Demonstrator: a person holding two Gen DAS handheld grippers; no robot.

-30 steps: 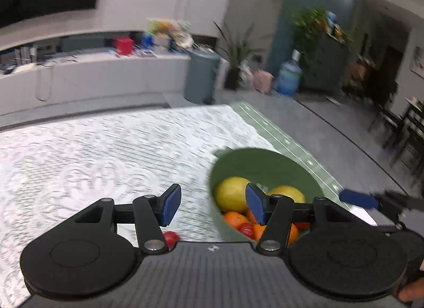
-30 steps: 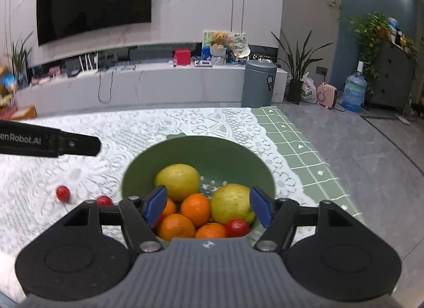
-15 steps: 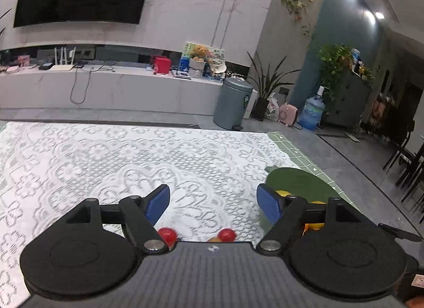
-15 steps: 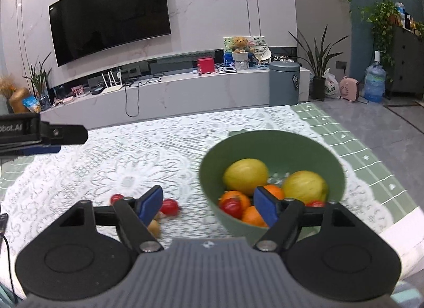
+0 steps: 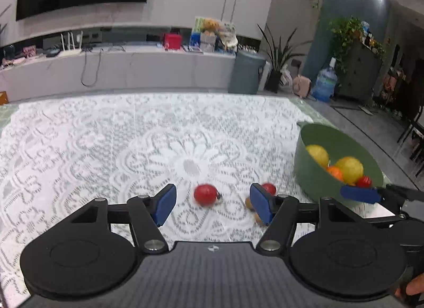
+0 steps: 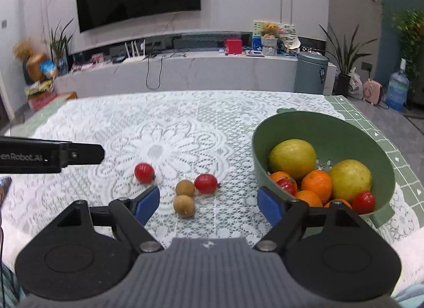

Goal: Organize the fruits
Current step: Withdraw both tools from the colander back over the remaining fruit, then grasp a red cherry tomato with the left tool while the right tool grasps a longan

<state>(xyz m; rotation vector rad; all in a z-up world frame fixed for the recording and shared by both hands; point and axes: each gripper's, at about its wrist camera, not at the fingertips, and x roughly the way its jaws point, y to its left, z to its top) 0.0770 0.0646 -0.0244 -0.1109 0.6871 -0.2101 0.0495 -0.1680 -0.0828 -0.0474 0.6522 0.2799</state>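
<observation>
In the right wrist view, the black tip of the left gripper (image 6: 79, 154) pokes in at the left edge, above the white lace tablecloth (image 6: 106, 122). Just right of it, left of centre, lies 1 small red cherry tomato (image 6: 144, 173). Near the centre sit 2 small brown round fruits (image 6: 184, 196), touching each other, with a 2nd red cherry tomato (image 6: 206, 183) against the upper one. The right gripper (image 6: 208, 206) fills the bottom of the frame, its blue-padded fingers (image 6: 147, 204) spread wide and empty. At the right stands the round green plastic bowl (image 6: 318, 125), holding 2 large yellow-green fruits (image 6: 292, 158), several oranges (image 6: 316, 183) and 2 more red tomatoes.

In the left wrist view, the left gripper (image 5: 212, 203) is likewise wide open and empty; a blurred red tomato, probably the same left one, lies ahead between its pads.
</observation>
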